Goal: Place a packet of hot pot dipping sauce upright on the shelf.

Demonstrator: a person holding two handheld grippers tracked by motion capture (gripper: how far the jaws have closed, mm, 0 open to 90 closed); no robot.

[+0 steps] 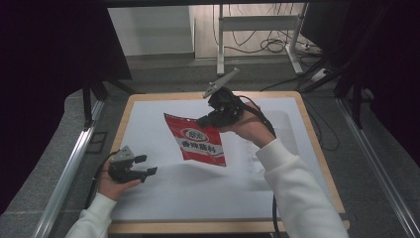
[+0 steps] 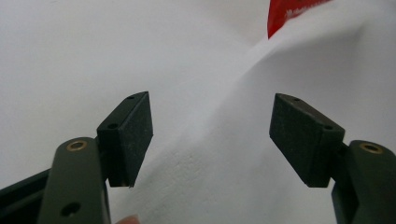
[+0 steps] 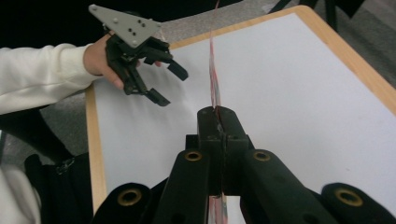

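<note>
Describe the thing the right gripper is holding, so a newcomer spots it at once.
Start at the white sheet covering the wooden table. Above its middle, the right gripper pinches a flat red snack packet by its top edge. It's the sole red, printed item.

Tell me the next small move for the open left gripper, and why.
Probably bring the left gripper up and across to the packet's free lower edge. The right gripper is already shut on its top edge and holds it hanging above the white sheet, while the left hangs open, apart from the packet, with nothing between its fingers. A second grip would steady it.
</note>
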